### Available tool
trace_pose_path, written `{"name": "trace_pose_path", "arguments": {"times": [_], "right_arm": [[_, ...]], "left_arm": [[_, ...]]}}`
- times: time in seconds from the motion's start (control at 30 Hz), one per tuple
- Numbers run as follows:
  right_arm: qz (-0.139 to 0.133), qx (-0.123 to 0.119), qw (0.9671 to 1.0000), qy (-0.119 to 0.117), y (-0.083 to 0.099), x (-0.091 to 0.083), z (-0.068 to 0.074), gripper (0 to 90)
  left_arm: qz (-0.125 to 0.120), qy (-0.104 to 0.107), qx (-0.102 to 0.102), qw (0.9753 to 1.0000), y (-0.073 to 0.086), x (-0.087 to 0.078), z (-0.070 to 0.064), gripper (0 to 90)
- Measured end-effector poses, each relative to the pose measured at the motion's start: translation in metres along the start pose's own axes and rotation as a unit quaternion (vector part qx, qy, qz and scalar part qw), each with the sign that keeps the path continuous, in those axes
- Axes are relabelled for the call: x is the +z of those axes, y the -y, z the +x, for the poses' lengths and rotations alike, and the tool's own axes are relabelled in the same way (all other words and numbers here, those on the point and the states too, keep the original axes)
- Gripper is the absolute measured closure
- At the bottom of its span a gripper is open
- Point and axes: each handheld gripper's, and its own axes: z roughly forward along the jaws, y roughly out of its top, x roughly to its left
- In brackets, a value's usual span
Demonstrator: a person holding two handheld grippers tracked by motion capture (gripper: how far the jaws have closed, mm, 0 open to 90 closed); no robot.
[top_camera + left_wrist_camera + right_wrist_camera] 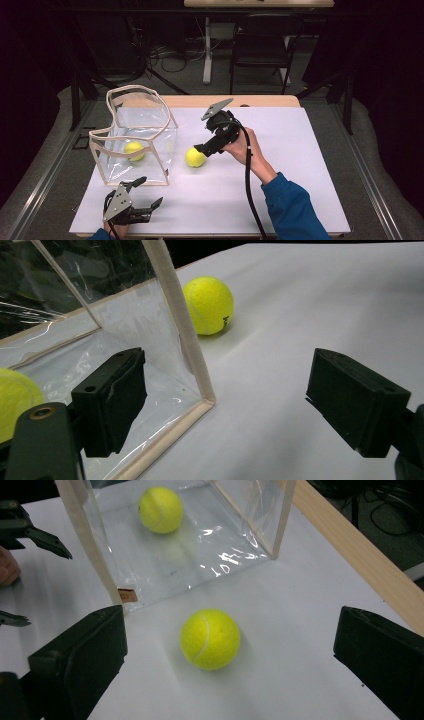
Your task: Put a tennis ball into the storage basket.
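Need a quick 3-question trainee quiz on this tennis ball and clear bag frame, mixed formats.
1. True or false: the right gripper has its jaws shut on the loose tennis ball.
2. Multiple choice: where is the second tennis ball? A) inside the clear bag B) on the floor C) in the left gripper
3. Fill in: the left gripper's jaws stand ____, with the bag's near corner edge between them.

Key: 1 false, the jaws are wide open on either side of the ball, not touching it. 2 A. 3 open.
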Motion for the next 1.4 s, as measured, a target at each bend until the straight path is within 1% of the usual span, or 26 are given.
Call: {"name": "trace_pose_path", "arguments": {"times": [0.2, 0.4, 0.5, 0.6, 0.7, 0.83, 0.87, 1.0, 1.1, 1.17, 1.27, 1.4], "right_arm": [[0.009, 0.003, 0.9999, -0.003, 0.013, 0.010, 0.001, 0.0], [0.004, 0.007, 0.9999, -0.008, 0.017, 0.010, -0.001, 0.0], [0.009, 0.004, 1.0000, -0.001, 0.019, 0.012, 0.001, 0.0], [0.007, 0.007, 0.9999, -0.005, 0.021, 0.013, 0.002, 0.0], [0.008, 0.005, 1.0000, -0.002, 0.023, 0.017, 0.003, 0.0], [0.015, 0.004, 0.9999, 0.000, 0.027, 0.023, 0.004, 0.0], [0.015, 0.002, 0.9999, 0.004, 0.029, 0.025, 0.006, 0.0], [0.020, 0.006, 0.9998, 0.001, 0.032, 0.028, 0.007, 0.0], [0.034, 0.003, 0.9994, 0.004, 0.036, 0.035, 0.008, 0.0], [0.036, 0.006, 0.9993, 0.002, 0.036, 0.037, 0.008, 0.0], [0.038, 0.004, 0.9993, 0.001, 0.036, 0.041, 0.008, 0.0], [0.044, 0.003, 0.9990, 0.000, 0.035, 0.047, 0.009, 0.0]], "left_arm": [[0.003, -0.003, 0.000, 1.0000, 0.000, 0.000, 0.000, 16.1], [0.004, -0.003, 0.004, 1.0000, 0.000, 0.000, -0.002, 16.1], [0.003, -0.004, 0.004, 1.0000, -0.001, -0.001, -0.002, 16.0], [0.000, -0.006, 0.003, 1.0000, -0.001, -0.002, -0.002, 16.0], [0.001, -0.006, 0.004, 1.0000, -0.001, -0.001, -0.002, 16.1], [0.002, -0.006, 0.008, 0.9999, -0.001, 0.000, -0.002, 16.0], [0.002, -0.005, 0.008, 1.0000, -0.001, 0.000, -0.002, 16.1], [0.002, -0.005, 0.007, 1.0000, -0.001, -0.001, -0.002, 16.1], [0.001, -0.004, 0.008, 1.0000, -0.001, -0.001, -0.002, 16.1], [0.001, -0.004, 0.008, 1.0000, -0.001, -0.001, -0.002, 16.0], [0.002, -0.004, 0.009, 0.9999, -0.001, 0.000, -0.003, 16.1], [0.001, -0.004, 0.006, 1.0000, -0.001, 0.001, -0.003, 16.1]]}}
